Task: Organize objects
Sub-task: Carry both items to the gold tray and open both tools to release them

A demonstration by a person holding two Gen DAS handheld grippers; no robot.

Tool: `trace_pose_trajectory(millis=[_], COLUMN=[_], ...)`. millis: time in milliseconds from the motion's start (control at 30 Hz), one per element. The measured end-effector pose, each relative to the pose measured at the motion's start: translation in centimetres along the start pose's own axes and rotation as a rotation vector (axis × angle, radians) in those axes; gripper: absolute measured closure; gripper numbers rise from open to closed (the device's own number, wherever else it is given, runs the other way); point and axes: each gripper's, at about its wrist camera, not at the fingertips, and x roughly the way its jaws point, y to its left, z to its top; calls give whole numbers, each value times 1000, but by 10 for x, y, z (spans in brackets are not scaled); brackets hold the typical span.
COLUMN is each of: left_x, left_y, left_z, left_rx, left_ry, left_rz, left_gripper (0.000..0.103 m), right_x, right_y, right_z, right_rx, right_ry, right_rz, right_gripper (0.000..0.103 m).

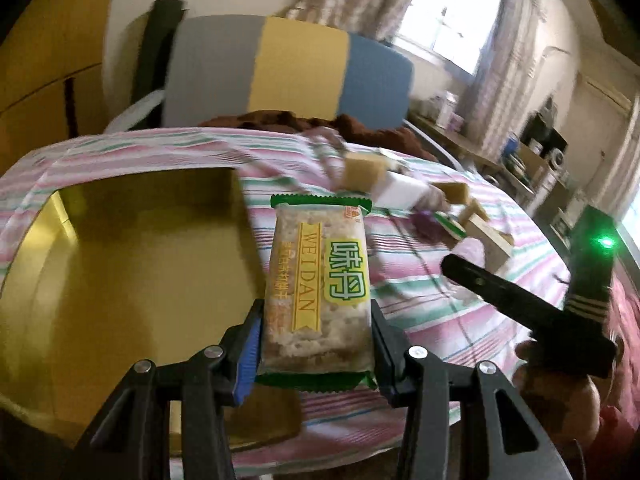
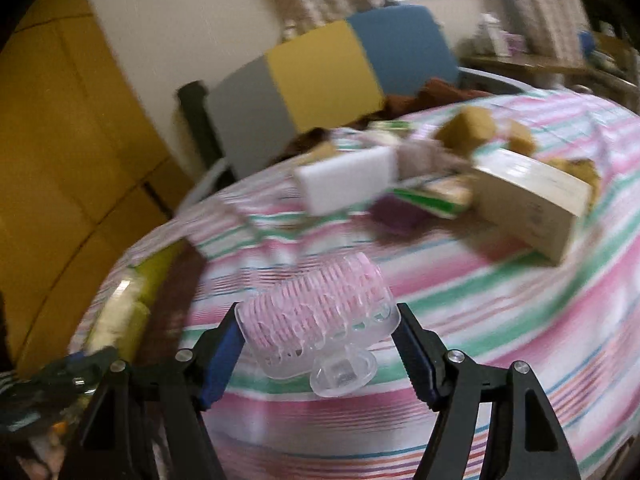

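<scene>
The left wrist camera sits just behind its own two black fingers and looks forward and down over the striped pink, green and white tablecloth [image 1: 420, 304], close to it. The right wrist camera looks the same way, also from very near. Both views share the pile with the white rectangular foam block [image 1: 402, 192] [image 2: 344, 188] and the grey, yellow and blue chair back [image 1: 288, 68] [image 2: 332, 76].

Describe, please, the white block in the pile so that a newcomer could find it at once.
Start at the table with the pink and green striped cloth, then go to the heap of things at its far side. The white rectangular foam block lies at the heap's left end, the only plain white piece beside tan sponge cubes.
</scene>
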Motion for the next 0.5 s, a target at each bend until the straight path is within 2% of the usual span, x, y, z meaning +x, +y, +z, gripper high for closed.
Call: trace_pose_trajectory(millis=[300,500], left_x=[-35,-46], left_y=[82,125], left_z=[-11,-21], left_rx=[-149,-190], left_ry=[-33,-20], left_rz=[138,243], left_gripper=[55,55], right_x=[2,19], right_y=[108,165], right_z=[-7,-18], right_rx=[-219,-332], right_ry=[50,114], right_rz=[180,258], right_gripper=[30,30])
